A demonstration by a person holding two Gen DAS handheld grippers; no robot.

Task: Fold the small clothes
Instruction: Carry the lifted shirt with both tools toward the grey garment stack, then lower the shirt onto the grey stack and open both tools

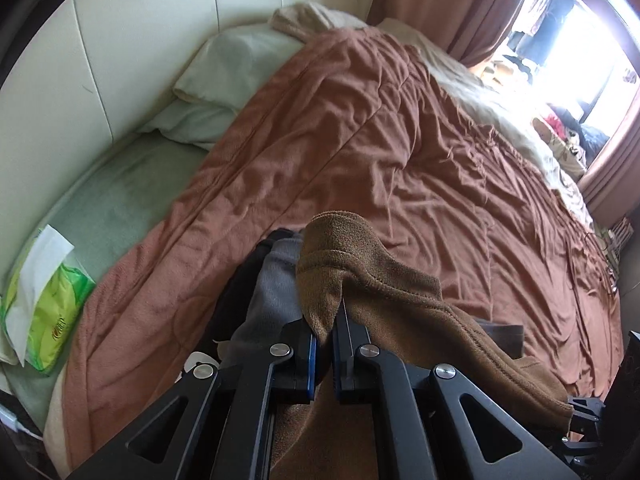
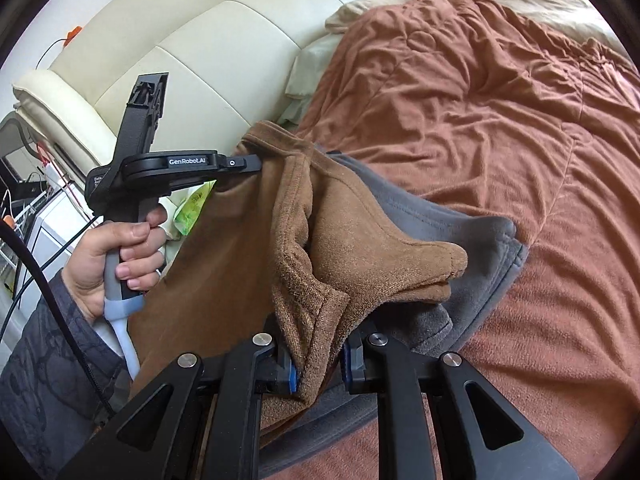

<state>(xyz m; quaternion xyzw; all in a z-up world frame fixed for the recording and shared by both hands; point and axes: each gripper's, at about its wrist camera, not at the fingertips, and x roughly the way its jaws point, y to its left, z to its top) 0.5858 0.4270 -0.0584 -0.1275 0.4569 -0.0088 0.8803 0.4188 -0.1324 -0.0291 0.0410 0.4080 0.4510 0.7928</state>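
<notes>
Only the right wrist view shows the person's hand [image 2: 120,256] around the handle of the left gripper [image 2: 256,162], whose fingers pinch an upper edge of the brown garment [image 2: 352,224]. Only the left wrist view shows the green tissue pack [image 1: 48,316] and the bright window [image 1: 568,52]. The garment is a soft, fuzzy knit with stitched hems; it hangs stretched between both grippers above the rust-coloured blanket [image 2: 500,100]. The right gripper [image 2: 320,360] clamps its folded hem. A grey fleece cloth [image 2: 472,224] lies underneath.
</notes>
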